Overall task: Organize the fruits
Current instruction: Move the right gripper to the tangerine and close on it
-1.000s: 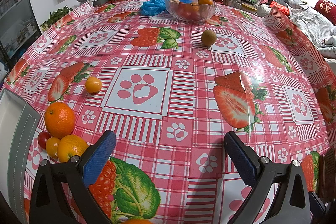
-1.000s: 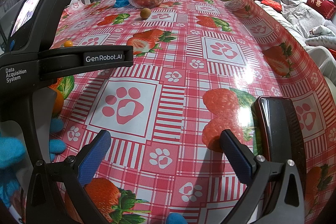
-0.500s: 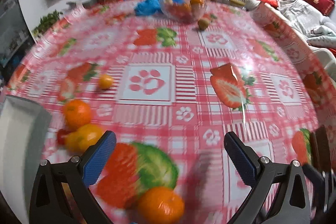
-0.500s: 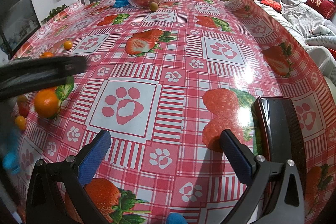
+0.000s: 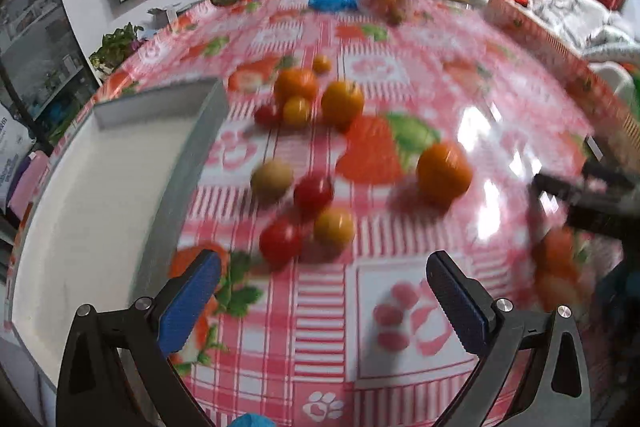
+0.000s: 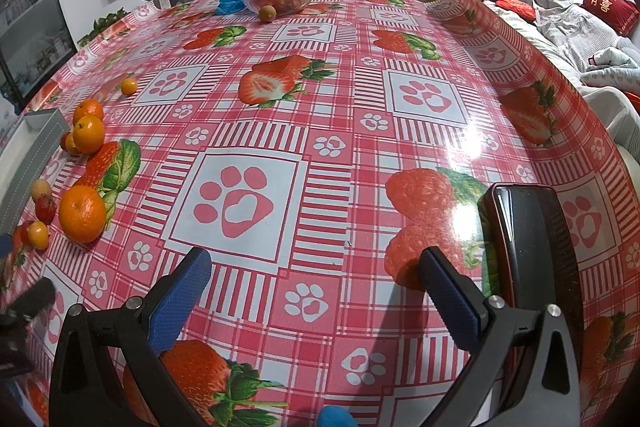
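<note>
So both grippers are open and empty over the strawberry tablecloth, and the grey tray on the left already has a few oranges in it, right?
Not quite. The left gripper and right gripper are open and empty, but the grey tray holds no fruit: the left wrist view shows its white inside bare, with the oranges lying beside it on the tablecloth.

Your left gripper (image 5: 322, 301) hangs above the desk with its jaws spread wide and nothing between the blue pads; that view is smeared by motion blur. Your right gripper (image 6: 316, 297) sits low over the desk, level, its jaws just as wide apart and empty. In the left wrist view the right gripper shows as a dark blurred shape at the right edge. Neither gripper touches anything.
</note>
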